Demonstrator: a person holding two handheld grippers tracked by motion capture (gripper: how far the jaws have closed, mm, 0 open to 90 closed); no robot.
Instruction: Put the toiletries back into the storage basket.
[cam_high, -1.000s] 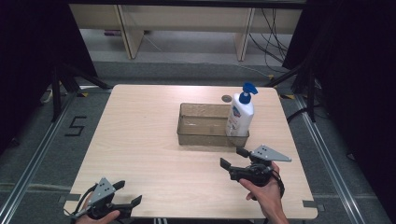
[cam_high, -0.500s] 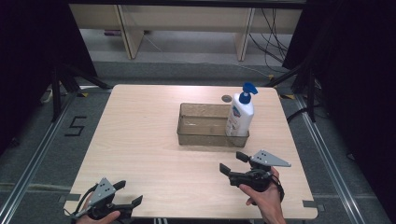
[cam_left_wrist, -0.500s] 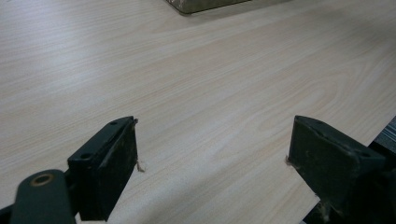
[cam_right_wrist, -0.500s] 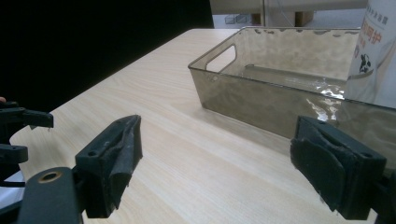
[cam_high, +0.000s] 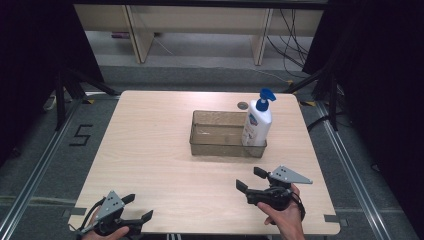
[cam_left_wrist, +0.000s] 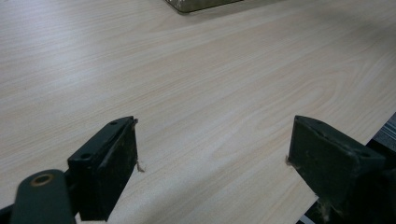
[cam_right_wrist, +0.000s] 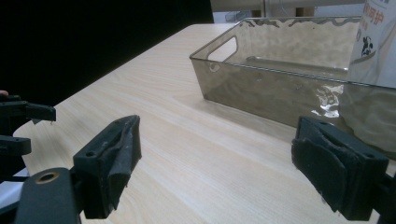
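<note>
Bottle (cam_right_wrist: 377, 42) label perhaps edge-cropped

Lab, black curtains (cam_high: 30, 60), floor rails (cam_high: 30, 185)

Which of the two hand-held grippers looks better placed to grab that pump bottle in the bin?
Probably the right gripper: it sits open nearer the pump bottle, which stands at the bin's right end, while the left gripper is at the table's near-left corner.

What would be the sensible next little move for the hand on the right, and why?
Probably to ease the right gripper forward toward the pump bottle. Its jaws stand open with nothing between them, and it sits near the table's front edge, apart from the bottle, which stands upright in the right end of the clear bin. The left gripper is farther away.
</note>
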